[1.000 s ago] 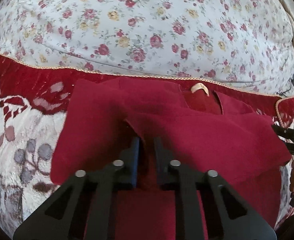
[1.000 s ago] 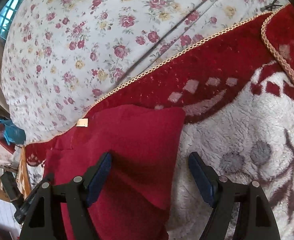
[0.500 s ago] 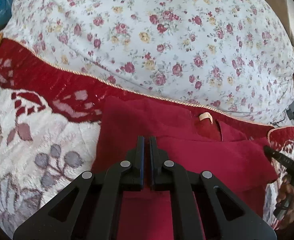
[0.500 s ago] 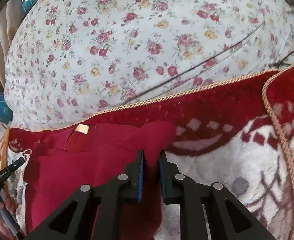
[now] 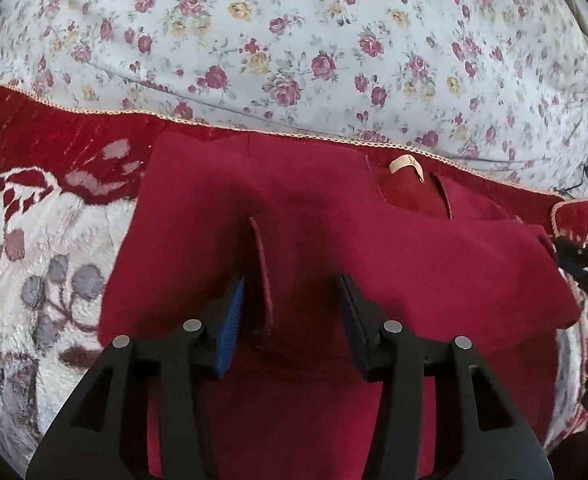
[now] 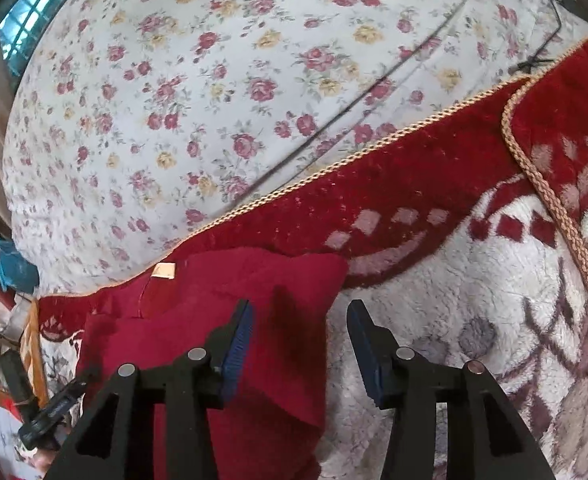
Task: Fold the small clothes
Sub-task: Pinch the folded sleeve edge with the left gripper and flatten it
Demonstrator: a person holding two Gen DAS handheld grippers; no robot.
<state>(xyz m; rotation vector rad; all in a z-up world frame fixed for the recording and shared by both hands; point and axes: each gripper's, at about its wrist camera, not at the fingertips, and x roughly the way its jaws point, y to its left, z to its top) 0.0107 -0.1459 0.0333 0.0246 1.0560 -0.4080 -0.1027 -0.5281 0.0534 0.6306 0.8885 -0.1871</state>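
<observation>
A dark red garment (image 5: 333, 248) lay folded on a plush blanket (image 5: 46, 248), cream with grey and maroon leaf shapes and a deep red border trimmed with gold cord (image 6: 545, 184). Beyond the border stretched a white bedsheet (image 5: 294, 40) printed with small pink and yellow roses, so the surface read as a bed. A pale neck label (image 5: 403, 165) showed near the garment's far edge, close to the cord.

The left tool (image 5: 292, 300) hung over the middle of the garment, its jaws opening, with a raised fold of red fabric standing between the pads but not pinched. The right tool (image 6: 299, 332) sat at the garment's right edge, jaws likewise opening; its left pad was over the cloth, its right pad over bare blanket. At the far left of the right wrist view, a window (image 6: 26, 24) and some blurred clutter were visible.
</observation>
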